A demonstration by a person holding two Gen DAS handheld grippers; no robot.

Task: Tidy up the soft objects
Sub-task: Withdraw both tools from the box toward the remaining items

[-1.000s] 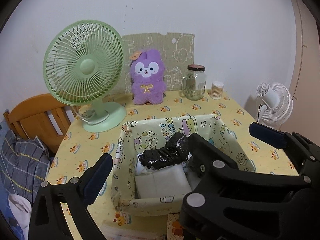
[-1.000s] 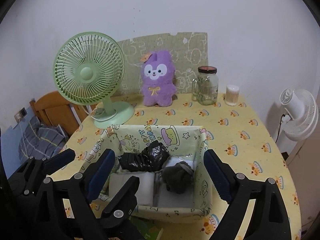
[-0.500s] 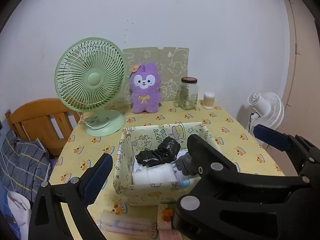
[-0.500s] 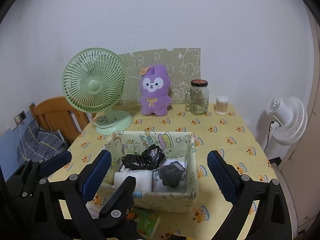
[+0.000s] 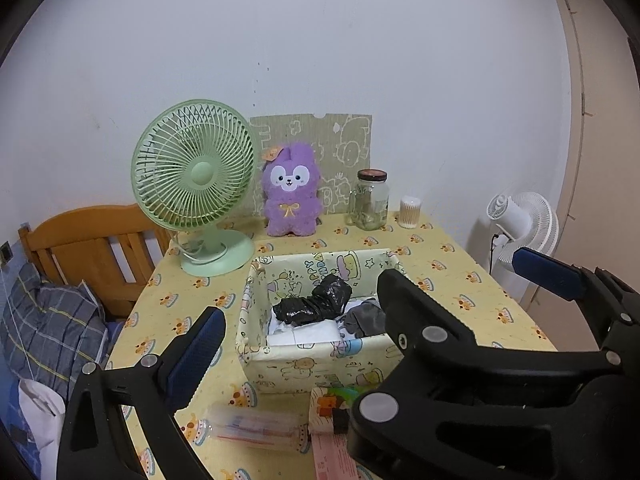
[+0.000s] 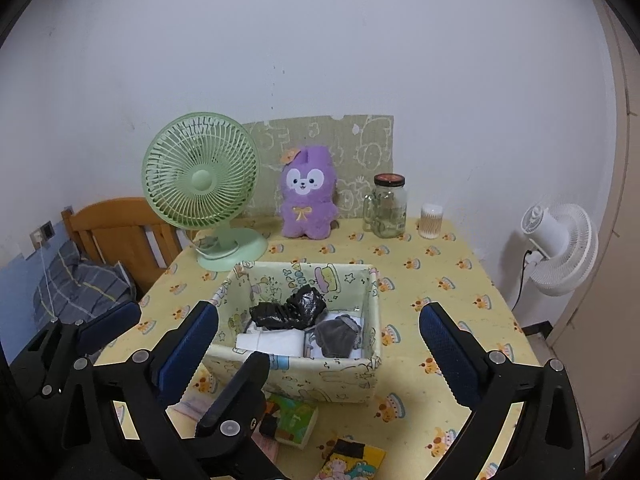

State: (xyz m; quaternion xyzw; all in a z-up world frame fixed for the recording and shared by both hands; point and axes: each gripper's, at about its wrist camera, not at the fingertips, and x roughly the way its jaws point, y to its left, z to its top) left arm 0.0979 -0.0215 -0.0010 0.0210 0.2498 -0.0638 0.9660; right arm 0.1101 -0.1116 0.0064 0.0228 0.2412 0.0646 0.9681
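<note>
Right wrist: fabric bin (image 6: 372,312) beyond open, empty right gripper (image 6: 320,344).

Both tongs, left tongs (image 5: 372,308) and right tongs (image 6: 320,344), are matte black plastic frames with silver round screws and blue ribbed pads (image 6: 448,344).

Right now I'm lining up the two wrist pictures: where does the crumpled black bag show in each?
Left wrist: the crumpled black bag lies in the fabric box, just below picture centre.
Right wrist: the bag lies in the same box, slightly left of centre, beside a grey sock.
Shared landmark: the purple plush against the wall behind the box.
</note>
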